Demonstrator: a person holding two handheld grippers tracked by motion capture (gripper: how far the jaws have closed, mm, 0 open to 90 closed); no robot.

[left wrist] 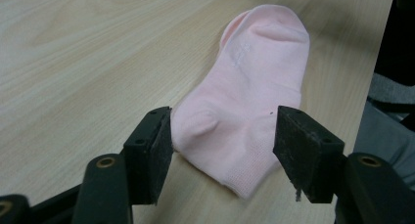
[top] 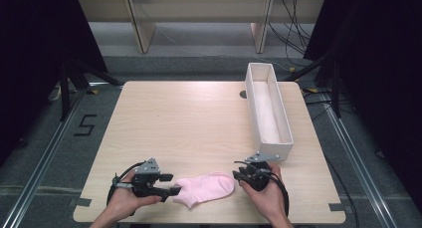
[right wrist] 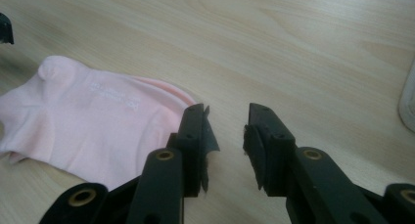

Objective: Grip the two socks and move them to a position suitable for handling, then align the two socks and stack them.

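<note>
Sock (top: 208, 187), pink, lies flat near the front edge of the table (top: 199, 118), between the two grippers. The left gripper (top: 168, 184) sits at its cuff end, jaws apart with the heel and cuff lying between them; in the left gripper view the pads stand clear of the cloth on both sides, though the low angle makes it hard to say whether the nearer jaw brushes the fabric. The right gripper (top: 238, 174) rests at the toe end, jaws apart with bare wood between them; in the right gripper view the sock's toe edge runs behind one jaw, so contact there cannot be told. Both hands come in from the bottom edge, and the forearms are cut off. A white box (top: 268, 111), long and narrow, stands on the right part of the table, well apart from the sock; its near end is partly covered by the right gripper's grey plate.
</note>
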